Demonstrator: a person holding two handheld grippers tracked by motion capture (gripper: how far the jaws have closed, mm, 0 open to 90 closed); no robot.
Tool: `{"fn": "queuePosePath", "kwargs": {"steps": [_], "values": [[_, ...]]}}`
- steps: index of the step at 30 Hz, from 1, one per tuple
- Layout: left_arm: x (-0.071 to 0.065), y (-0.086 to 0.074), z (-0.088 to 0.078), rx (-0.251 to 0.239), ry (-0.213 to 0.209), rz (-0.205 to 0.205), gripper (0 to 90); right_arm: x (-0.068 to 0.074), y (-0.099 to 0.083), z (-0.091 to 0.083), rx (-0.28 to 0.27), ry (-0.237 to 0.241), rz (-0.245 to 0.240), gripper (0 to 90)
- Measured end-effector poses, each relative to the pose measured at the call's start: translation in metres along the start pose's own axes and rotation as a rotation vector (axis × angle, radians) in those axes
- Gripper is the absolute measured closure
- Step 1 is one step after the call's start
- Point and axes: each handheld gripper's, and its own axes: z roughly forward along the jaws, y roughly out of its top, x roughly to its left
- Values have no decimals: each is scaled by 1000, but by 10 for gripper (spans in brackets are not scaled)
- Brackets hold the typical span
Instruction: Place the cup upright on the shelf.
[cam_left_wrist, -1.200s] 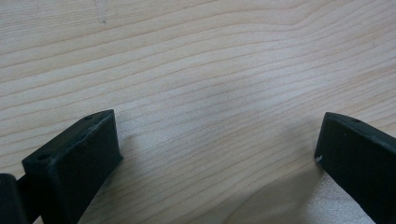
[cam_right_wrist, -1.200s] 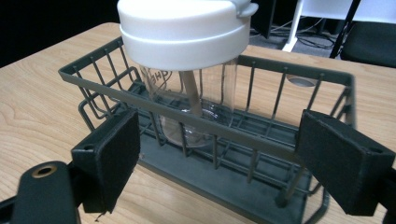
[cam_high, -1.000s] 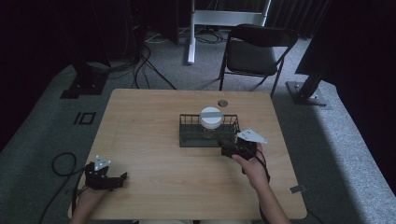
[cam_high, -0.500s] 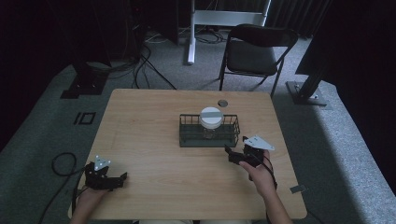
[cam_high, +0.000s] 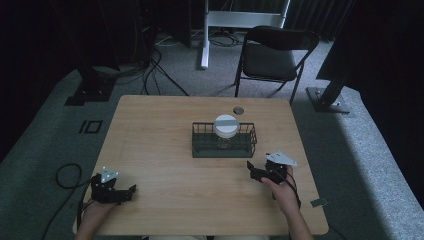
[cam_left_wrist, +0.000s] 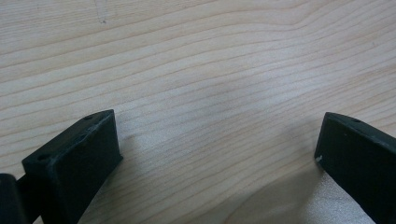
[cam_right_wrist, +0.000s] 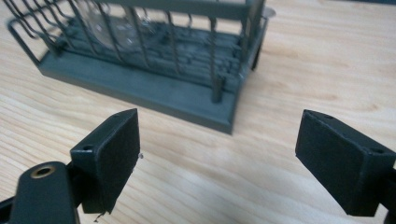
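Note:
A dark wire basket (cam_high: 201, 143) stands at the middle of the wooden table (cam_high: 160, 130) and holds a clear jar with a white lid (cam_high: 226, 126). In the right gripper view the basket (cam_right_wrist: 196, 105) lies just ahead and the jar (cam_right_wrist: 100, 25) shows through its bars. My right gripper (cam_high: 256, 172) rests open on the table, in front of the basket's right end and apart from it, jaws wide with nothing between them (cam_right_wrist: 217, 156). My left gripper (cam_high: 125, 192) sits open near the table's front left corner, over bare wood (cam_left_wrist: 219, 140).
A small round grey disc (cam_high: 238, 110) lies behind the basket near the far edge. A folding chair (cam_high: 272, 55) stands beyond the table. Cables (cam_high: 65, 175) trail on the floor at the left. Bare wood lies between the two grippers.
My right gripper has drawn back from the basket's right end toward the table's front edge. The left gripper has stayed put.

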Motion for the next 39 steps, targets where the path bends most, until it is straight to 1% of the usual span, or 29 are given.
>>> {"fn": "queuePosePath", "kwargs": {"steps": [3,8,14,18,21,22,23,25,29,31,33,35,39], "values": [[0,0,0,0,0,0,2,-6,-5,1,31,-29,-12,135],[0,0,0,0,0,0,1,-15,-12,1,74,-59,15,135],[0,0,0,0,0,0,2,-21,-16,2,82,-74,29,134],[0,0,0,0,0,0,1,-26,-19,3,104,-106,27,135],[0,0,0,0,1,0,1,-29,-21,4,119,-120,36,134],[0,0,0,0,1,0,1,-31,-22,4,126,-132,38,135],[0,0,0,0,1,0,2,-33,-24,4,132,-140,53,134],[0,0,0,0,0,0,1,-36,-24,3,144,-149,61,134],[0,0,0,-1,1,-1,1,-40,-27,3,170,-173,67,133],[0,0,0,0,1,0,1,-42,-28,3,187,-182,79,132],[0,0,0,0,1,0,1,-42,-28,3,189,-188,81,130],[0,0,0,0,1,0,1,-43,-29,4,214,-188,76,130],[0,0,0,0,1,0,1,-45,-29,4,224,-183,94,121]]}}
